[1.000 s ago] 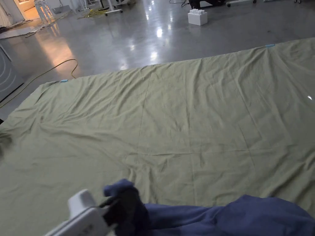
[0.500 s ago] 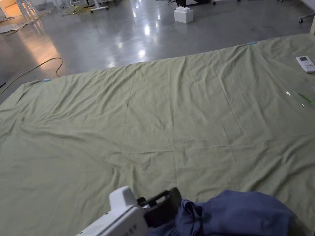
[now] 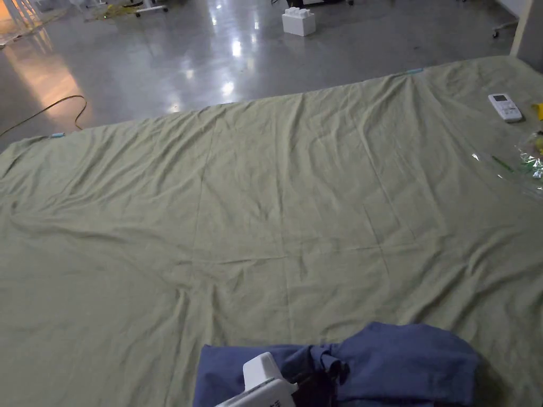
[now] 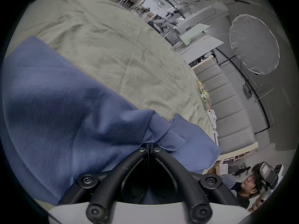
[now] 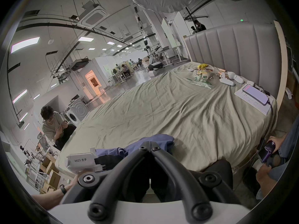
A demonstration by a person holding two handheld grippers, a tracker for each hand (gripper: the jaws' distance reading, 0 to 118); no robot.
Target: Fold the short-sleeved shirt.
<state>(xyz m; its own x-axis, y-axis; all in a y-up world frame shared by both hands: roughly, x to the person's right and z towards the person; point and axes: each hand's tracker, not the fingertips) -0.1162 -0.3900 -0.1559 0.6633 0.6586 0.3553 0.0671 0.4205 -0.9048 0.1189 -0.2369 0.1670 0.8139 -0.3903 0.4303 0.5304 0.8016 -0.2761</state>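
blue shirt bunched at the near edge of the green bed sheet, fold not yet laid out.

left gripper has its jaws pinched tight on a stitched hem, likely to drag it flat; right gripper jaws look closed, tips against the shirt, grip uncertain.

The right gripper has its jaws closed together at the near edge of the blue shirt, which lies bunched on the green-sheeted bed. Just left, the left gripper meets the shirt. A phone lies near the grey headboard.
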